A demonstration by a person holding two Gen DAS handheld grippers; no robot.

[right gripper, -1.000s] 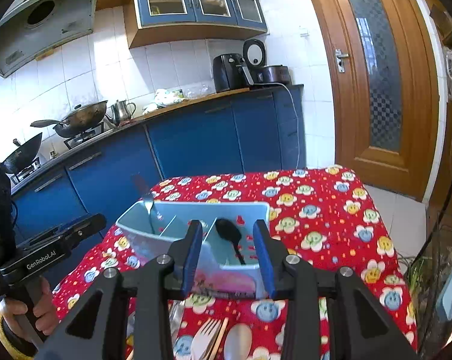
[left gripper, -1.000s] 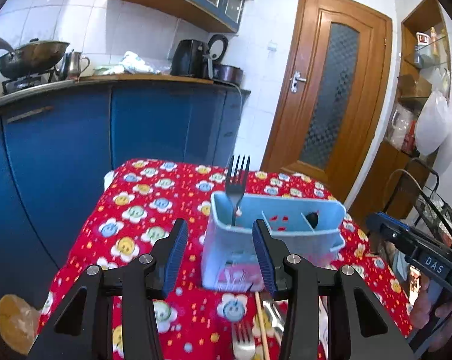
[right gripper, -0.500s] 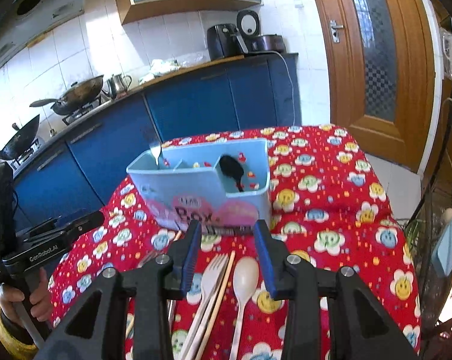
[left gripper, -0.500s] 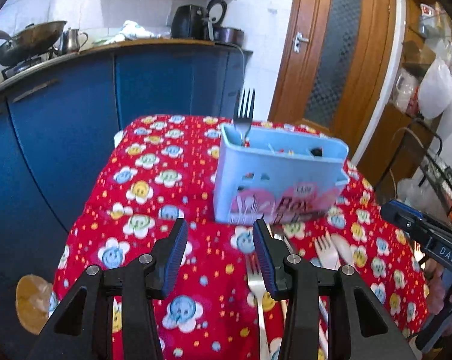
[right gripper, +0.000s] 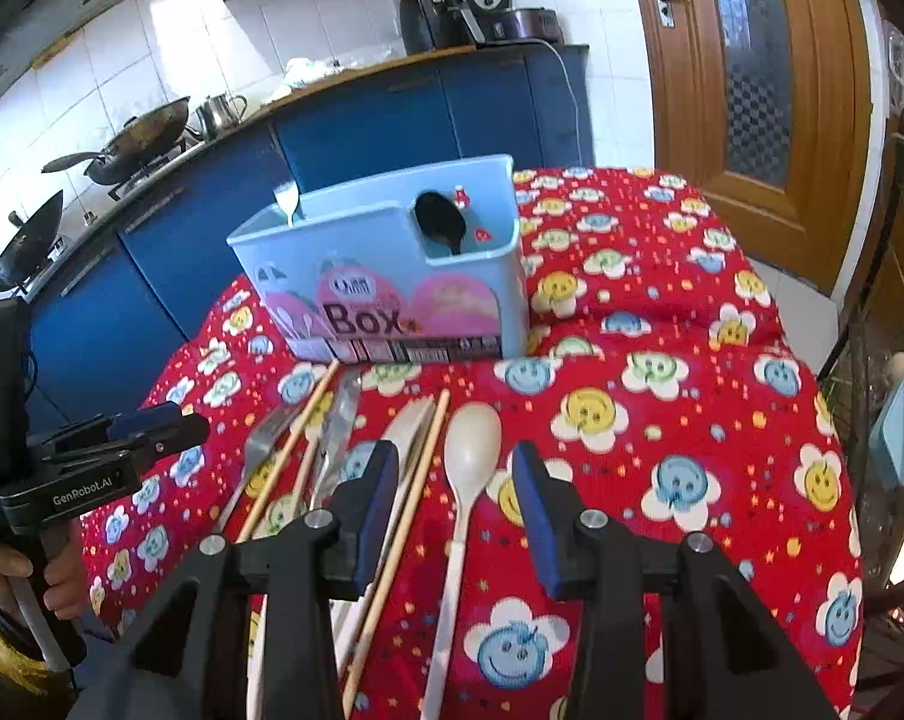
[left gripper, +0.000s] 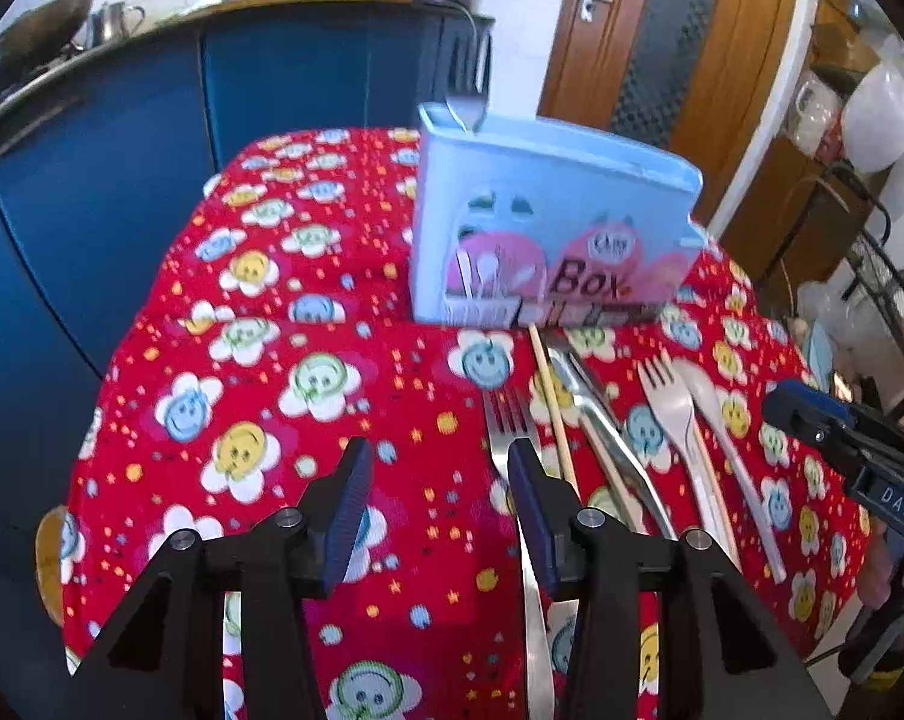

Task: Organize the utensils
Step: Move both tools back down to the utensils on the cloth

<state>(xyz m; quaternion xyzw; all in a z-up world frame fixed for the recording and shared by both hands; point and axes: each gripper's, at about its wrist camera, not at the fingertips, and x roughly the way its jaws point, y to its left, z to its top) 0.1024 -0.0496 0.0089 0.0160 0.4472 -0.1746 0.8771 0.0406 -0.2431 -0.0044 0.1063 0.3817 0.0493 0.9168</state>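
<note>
Lower centre, left wrist view: my left tool (left gripper: pixel 434 480), half-open, empty, above metal fork (left gripper: pixel 512 426); box (left gripper: pixel 548 228) upper centre.
Right wrist view: my right tool (right gripper: pixel 455 480), jaws just widening, straddling white spoon (right gripper: pixel 470 450). Step: pickup. Next: lower, close.

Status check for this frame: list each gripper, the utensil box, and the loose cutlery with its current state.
left gripper: open, empty.
right gripper: open, white spoon between its jaws, not gripped.
blue box: upright, holds a fork and a dark spoon.
metal fork: flat on the tablecloth.
chopsticks: flat.
</note>
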